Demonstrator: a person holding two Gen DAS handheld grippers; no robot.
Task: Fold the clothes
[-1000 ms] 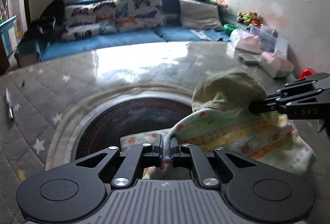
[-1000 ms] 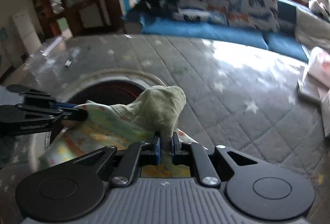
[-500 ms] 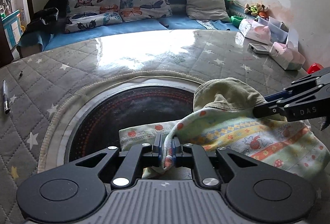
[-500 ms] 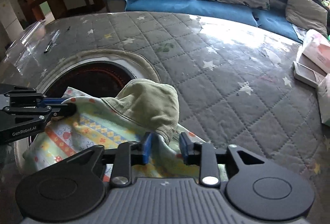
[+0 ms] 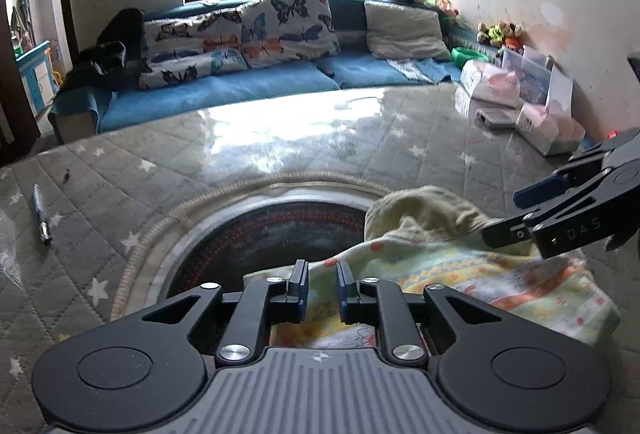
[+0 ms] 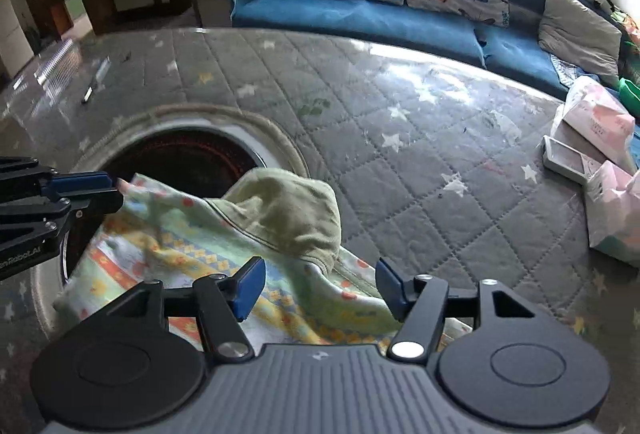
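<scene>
The patterned garment (image 6: pixel 208 246), pale with orange and yellow bands and a green ribbed part bunched on top, lies in a loose heap on the quilted star mat (image 6: pixel 420 170), partly covering the dark round opening (image 6: pixel 180 162) in that mat. The right gripper (image 6: pixel 318 284) hangs just over the near edge of the garment, its blue pads wide apart and holding nothing. The left gripper (image 5: pixel 322 290) sits at the garment's opposite edge, its fingers slightly parted with cloth lying loose between them. Beyond the opening, a pen (image 5: pixel 41 214) lies on the mat, and a blue sofa (image 5: pixel 224 90) stands behind it.
</scene>
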